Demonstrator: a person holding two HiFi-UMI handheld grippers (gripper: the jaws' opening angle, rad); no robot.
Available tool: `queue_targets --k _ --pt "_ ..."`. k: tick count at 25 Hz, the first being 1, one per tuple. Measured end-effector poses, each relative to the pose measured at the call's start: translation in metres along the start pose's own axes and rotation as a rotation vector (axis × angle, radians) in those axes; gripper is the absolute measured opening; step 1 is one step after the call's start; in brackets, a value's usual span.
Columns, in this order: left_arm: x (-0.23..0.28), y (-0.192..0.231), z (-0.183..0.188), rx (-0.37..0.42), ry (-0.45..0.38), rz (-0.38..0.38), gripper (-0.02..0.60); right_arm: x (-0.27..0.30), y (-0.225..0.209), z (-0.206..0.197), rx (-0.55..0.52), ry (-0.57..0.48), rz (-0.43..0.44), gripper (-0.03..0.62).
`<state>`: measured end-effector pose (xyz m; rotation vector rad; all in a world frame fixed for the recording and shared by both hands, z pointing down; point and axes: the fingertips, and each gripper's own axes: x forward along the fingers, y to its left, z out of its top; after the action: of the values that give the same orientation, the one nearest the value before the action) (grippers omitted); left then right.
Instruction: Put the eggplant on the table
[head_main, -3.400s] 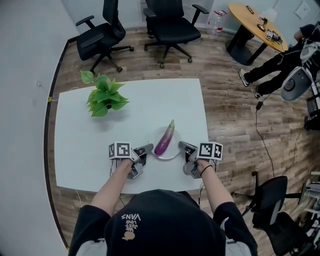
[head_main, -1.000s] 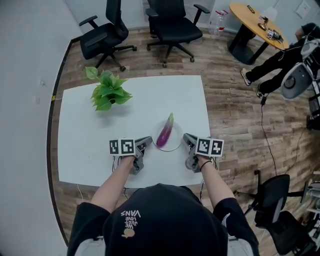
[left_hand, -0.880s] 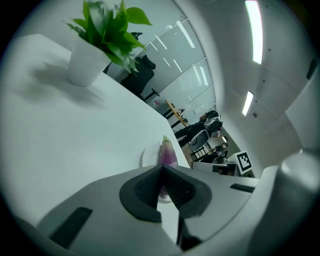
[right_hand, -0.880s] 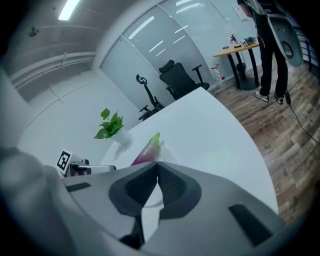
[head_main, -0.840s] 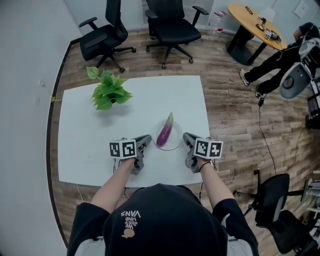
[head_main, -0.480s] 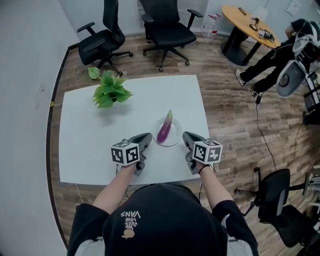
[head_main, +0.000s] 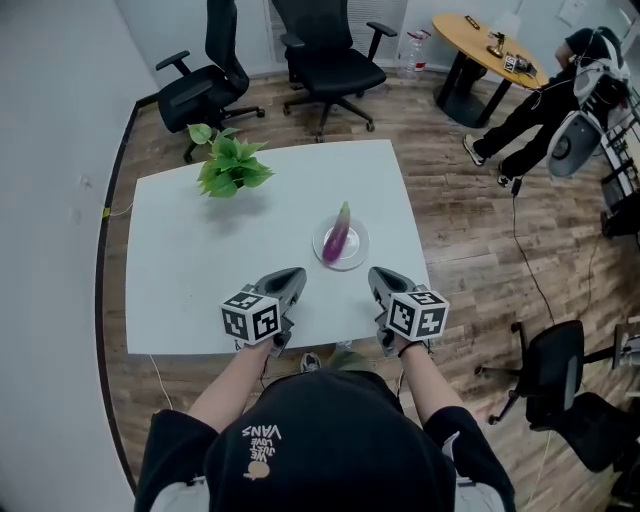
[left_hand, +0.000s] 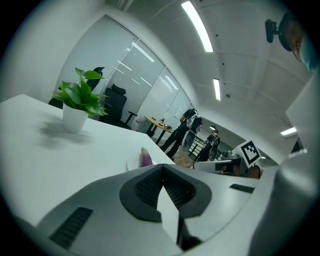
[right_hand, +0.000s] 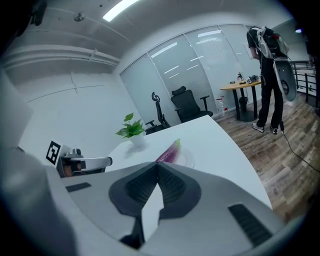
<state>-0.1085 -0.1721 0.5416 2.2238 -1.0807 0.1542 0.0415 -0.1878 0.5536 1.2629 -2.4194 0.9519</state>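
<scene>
Left claw (head_main: 294, 273): I read it as clenched, its two tips meeting with nothing between them. It is over the near edge of the worktop (head_main: 200, 260), to the left of the plate.
Right claw (head_main: 378, 276): clenched too, tips together and empty, over the same near edge and to the right of the plate.
Eggplant (head_main: 336, 237): purple, lying on the plate with its green end pointing away from me. It sits ahead of both claws and between them, touched by neither.
Plate (head_main: 357, 249): small, white and round, on the right half of the worktop.
Potted plant (head_main: 230, 165): upright at the far left corner, well apart from the plate.
Beyond the worktop: two black office chairs (head_main: 325, 60) on a wooden floor, and a round wooden table (head_main: 480, 40) with a person (head_main: 540, 100) beside it.
</scene>
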Motion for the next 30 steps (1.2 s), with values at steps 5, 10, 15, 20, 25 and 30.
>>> queue_targets --k 5,10,15,20,25,30 --pt "-0.029 -0.015 -0.014 0.039 -0.008 -0.023 0.011 -0.022 0.022 -0.020 -0.014 -0.015 -0.018 0.018" --pt "-0.046 -0.019 -0.028 0.041 -0.018 -0.025 0.011 -0.039 0.039 -0.032 -0.036 -0.027 -0.019 0.018" --pt "-0.058 -0.032 -0.035 0.057 -0.042 -0.013 0.011 -0.054 0.048 -0.035 -0.066 -0.038 -0.012 0.018" --pt "-0.068 -0.049 -0.037 0.082 -0.084 0.007 0.011 -0.070 0.059 -0.034 -0.141 -0.065 -0.005 0.018" --pt "-0.077 -0.072 -0.034 0.138 -0.154 0.034 0.011 -0.092 0.066 -0.027 -0.234 -0.119 -0.012 0.018" --pt "-0.085 -0.083 -0.035 0.150 -0.188 0.056 0.011 -0.110 0.067 -0.024 -0.271 -0.167 -0.018 0.018"
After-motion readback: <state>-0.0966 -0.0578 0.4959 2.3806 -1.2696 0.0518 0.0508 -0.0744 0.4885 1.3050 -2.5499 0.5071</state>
